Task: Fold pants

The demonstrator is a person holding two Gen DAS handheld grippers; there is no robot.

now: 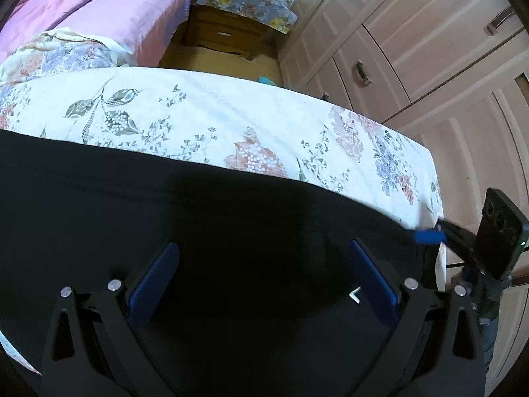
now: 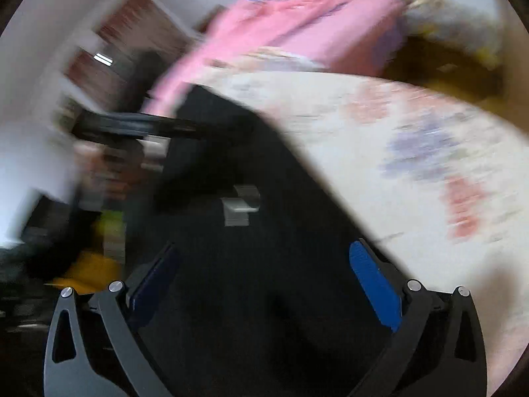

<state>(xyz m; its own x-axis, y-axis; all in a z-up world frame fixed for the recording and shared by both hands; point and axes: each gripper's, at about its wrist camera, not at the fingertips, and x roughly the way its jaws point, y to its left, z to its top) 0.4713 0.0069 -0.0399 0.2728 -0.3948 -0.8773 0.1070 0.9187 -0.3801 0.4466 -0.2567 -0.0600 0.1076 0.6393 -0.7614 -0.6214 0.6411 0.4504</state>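
Pants: the black pants (image 1: 198,225) lay spread flat on the bed, covering its near part; in the right wrist view they (image 2: 251,264) ran away from the camera as a long dark band, with a small pale tag (image 2: 239,206) on the cloth.
Left gripper: the left gripper (image 1: 264,281) hung over the pants, its blue-padded fingers (image 1: 153,281) standing wide apart with nothing clamped between them; only flat black cloth showed in the gap.
Right gripper: the right gripper (image 2: 264,284) also had its fingers (image 2: 375,284) spread as wide as they went, gripping nothing, above the pants' edge; this view was badly smeared.
Bed: a white floral sheet (image 1: 231,115) covered the bed, bare beyond the pants.
Bedding: a pink quilt (image 1: 109,3) was heaped at the far end.
Room: a wooden nightstand (image 1: 224,36) under a flowered cloth stood past the bed, beside pale wardrobe doors (image 1: 413,49).
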